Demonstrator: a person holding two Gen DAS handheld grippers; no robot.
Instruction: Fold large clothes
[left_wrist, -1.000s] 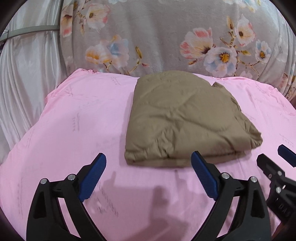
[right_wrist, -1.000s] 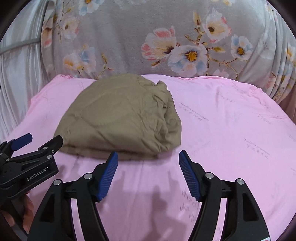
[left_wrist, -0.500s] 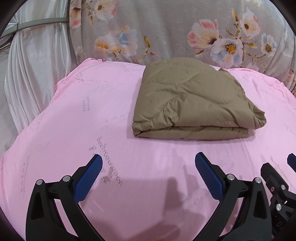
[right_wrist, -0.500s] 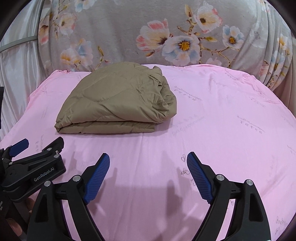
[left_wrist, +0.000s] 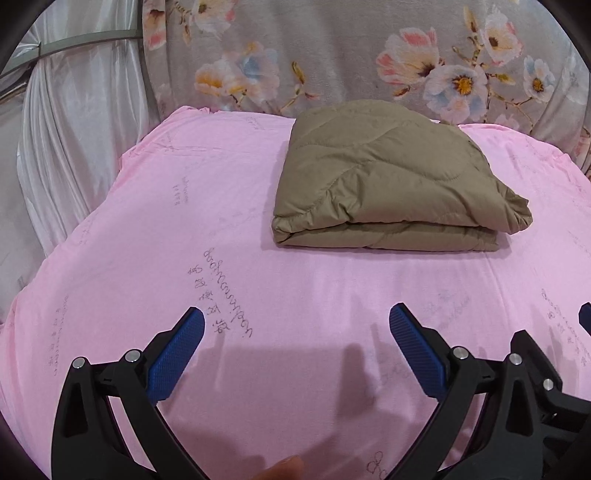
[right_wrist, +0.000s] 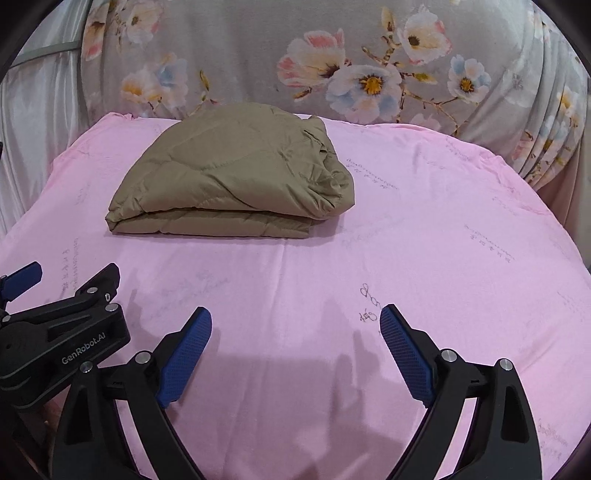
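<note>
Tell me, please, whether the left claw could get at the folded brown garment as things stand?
Probably yes: the left claw is open and empty, and only bare pink sheet lies between it and the folded brown garment.

I read this as a home bedroom. A bed under a pink sheet (left_wrist: 184, 229) with printed script fills my view. At 12 o'clock, a grey floral blanket (right_wrist: 258, 55) drapes the far end. At 10 o'clock, a pale satin curtain (left_wrist: 74, 129) hangs beside the bed.
</note>
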